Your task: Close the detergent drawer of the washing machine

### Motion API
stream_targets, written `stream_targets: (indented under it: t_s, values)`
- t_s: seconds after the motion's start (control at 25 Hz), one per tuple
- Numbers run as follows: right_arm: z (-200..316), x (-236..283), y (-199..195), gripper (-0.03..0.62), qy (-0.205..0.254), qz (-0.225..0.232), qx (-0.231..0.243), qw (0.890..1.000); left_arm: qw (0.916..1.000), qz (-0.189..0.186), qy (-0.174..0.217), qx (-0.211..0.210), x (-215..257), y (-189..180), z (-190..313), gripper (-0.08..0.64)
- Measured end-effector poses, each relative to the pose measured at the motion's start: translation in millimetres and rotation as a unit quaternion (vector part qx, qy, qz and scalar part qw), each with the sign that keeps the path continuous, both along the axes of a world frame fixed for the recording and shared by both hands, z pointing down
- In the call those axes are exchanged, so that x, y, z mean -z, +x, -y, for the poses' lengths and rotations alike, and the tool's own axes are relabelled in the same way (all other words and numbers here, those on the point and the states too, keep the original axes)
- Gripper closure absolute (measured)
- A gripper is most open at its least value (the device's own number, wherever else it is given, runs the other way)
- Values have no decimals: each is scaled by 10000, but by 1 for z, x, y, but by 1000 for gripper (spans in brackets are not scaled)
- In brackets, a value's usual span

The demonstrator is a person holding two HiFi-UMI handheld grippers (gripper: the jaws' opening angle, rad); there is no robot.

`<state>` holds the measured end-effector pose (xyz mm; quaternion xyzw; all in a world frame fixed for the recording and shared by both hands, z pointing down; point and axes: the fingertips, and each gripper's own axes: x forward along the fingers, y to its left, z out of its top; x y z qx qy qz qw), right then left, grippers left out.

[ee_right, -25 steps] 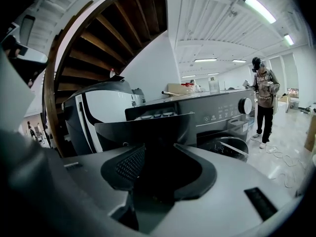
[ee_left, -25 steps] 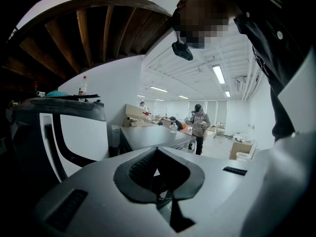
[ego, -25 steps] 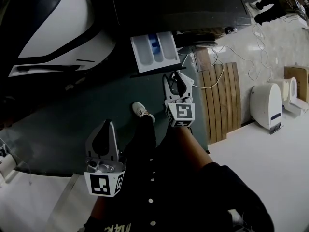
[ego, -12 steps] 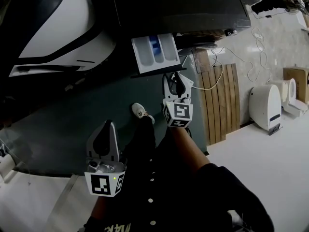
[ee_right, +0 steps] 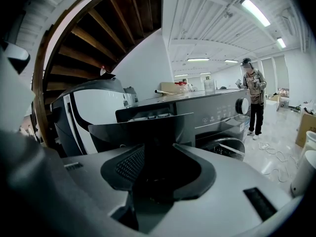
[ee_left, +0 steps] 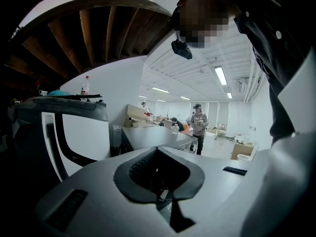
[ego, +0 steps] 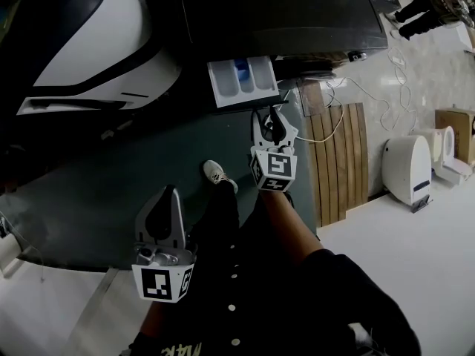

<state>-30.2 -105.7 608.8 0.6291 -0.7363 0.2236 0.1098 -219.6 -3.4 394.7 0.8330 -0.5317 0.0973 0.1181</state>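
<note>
The drawer (ego: 243,82) juts out at upper centre, its long axis running up-frame. The right tongs (ego: 272,117), spread and pinching nothing, sit just below its front. The left tongs (ego: 168,193), pressed together, hang well apart at lower left.

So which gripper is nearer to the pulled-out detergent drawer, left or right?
Right. The right gripper is just in front of the detergent drawer; the left gripper hangs far back.

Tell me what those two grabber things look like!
Both are grey with black lining inside the jaws. The left gripper and right gripper each carry a white cube with black square markers. The person's sleeve is black.
</note>
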Motion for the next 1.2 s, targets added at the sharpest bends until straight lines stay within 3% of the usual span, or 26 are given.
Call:
stream_targets:
  t_s: [1.2]
  values:
    - [63,-2,-9,416,95,-211,118,9997,9998,136,-23,157,-1,-16,5,546]
